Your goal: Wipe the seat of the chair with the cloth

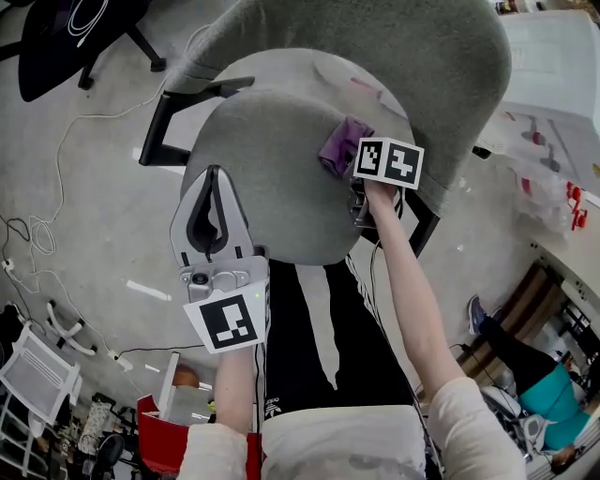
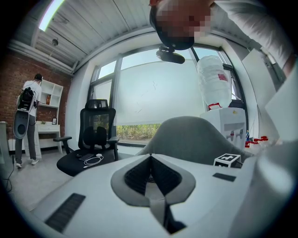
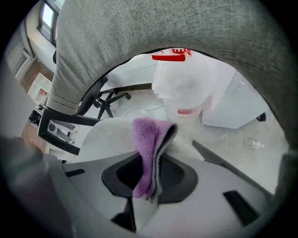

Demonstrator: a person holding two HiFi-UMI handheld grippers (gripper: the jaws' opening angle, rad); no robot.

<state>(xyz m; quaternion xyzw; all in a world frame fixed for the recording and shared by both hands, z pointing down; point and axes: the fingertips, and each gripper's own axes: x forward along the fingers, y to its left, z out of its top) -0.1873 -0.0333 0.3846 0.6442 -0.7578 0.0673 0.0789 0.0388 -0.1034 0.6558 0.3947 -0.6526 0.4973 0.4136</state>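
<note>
Room: bare concrete floor (image 1: 94, 225) with trailing cables, and a black office chair (image 1: 66, 28) well off to my left.
Chair: the grey seat (image 1: 267, 178) lies straight below me. Its backrest (image 1: 394, 47) rises at the far edge, and a black armrest (image 1: 192, 98) stands off the left edge.
Cloth: the purple cloth (image 3: 149, 144) is at the seat's back right edge, just under the backrest. I can't tell whether it presses on the fabric.
Right gripper: my right gripper (image 3: 150, 174) has its jaws pinched on a fold of the cloth.
Left gripper: my left gripper (image 1: 215, 178) has its jaws pressed together on nothing, over the seat's front left edge.
Progress: I judge the wiping barely begun or at one end of a stroke. The fabric shows no wiped trace either way, and the middle, left and front of the seat all look still to cover.
Room to move: open across the seat toward the front edge, but tight behind, with the backrest near the cloth. My left gripper sits near a leftward sweep.
</note>
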